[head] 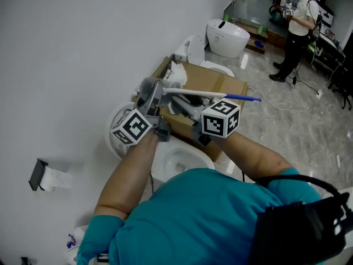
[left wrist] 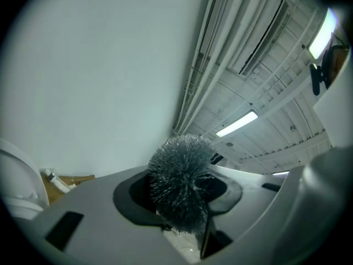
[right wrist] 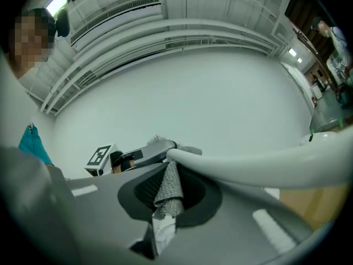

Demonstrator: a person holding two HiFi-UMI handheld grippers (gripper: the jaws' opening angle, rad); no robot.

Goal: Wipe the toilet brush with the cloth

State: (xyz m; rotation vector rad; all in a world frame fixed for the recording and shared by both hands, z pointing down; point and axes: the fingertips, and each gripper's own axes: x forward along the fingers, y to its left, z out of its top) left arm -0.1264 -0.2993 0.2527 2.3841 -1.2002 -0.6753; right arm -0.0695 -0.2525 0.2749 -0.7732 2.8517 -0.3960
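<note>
The toilet brush lies roughly level above the toilet. In the head view its grey bristle head (head: 146, 85) is at the left, and its white handle (head: 196, 93) runs right to a blue tip (head: 245, 98). My left gripper (head: 153, 101) is shut on the bristle head (left wrist: 181, 181), which fills the gap between its jaws in the left gripper view. My right gripper (head: 185, 108) is shut on a grey cloth (right wrist: 168, 189). The cloth's top edge touches the underside of the handle (right wrist: 259, 162) close to the brush head. The left gripper (right wrist: 138, 154) also shows in the right gripper view.
An open toilet bowl (head: 177, 160) sits right under both grippers. A cardboard box (head: 223, 84) and another white toilet (head: 227, 37) stand behind it. The white wall (head: 83, 48) is at the left with a paper holder (head: 47, 175). A person (head: 298, 29) stands far back right.
</note>
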